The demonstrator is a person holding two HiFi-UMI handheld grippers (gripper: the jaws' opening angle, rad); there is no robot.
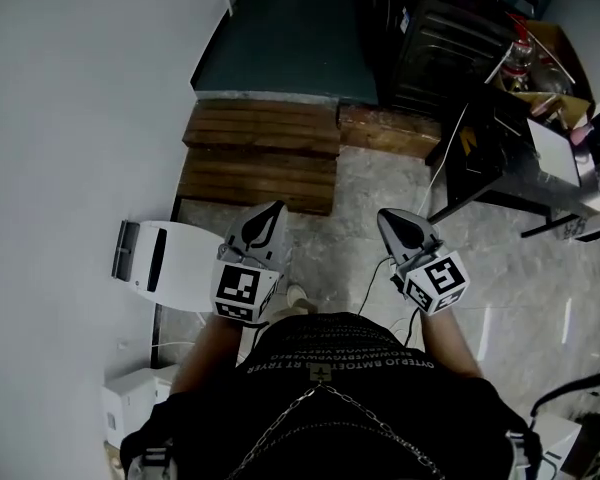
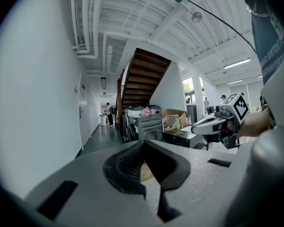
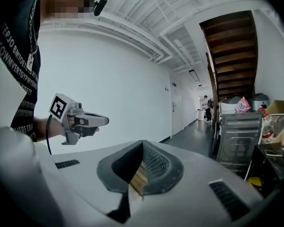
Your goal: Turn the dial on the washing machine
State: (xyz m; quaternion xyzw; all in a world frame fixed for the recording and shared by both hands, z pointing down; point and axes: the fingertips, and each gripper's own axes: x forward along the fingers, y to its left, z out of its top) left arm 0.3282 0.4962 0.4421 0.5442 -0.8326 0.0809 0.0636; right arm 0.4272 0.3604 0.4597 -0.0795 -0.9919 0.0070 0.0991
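Observation:
A grey metal appliance (image 2: 149, 126), which looks like the washing machine, stands under the wooden staircase a few steps ahead. It also shows as a dark box (image 1: 445, 33) at the top of the head view and as a silver front (image 3: 237, 135) in the right gripper view. No dial can be made out on it. My left gripper (image 1: 277, 208) and right gripper (image 1: 384, 214) hang side by side at waist height, far from the machine. Both are shut with nothing between their jaws, as the left gripper (image 2: 143, 142) and right gripper (image 3: 142, 143) show in their own views.
Wooden pallets (image 1: 260, 153) lie on the floor straight ahead. A white box-shaped unit (image 1: 165, 258) stands by the white wall at my left. A black table (image 1: 510, 173) with cardboard boxes and clutter stands at the right. A corridor (image 2: 102, 134) runs along the wall.

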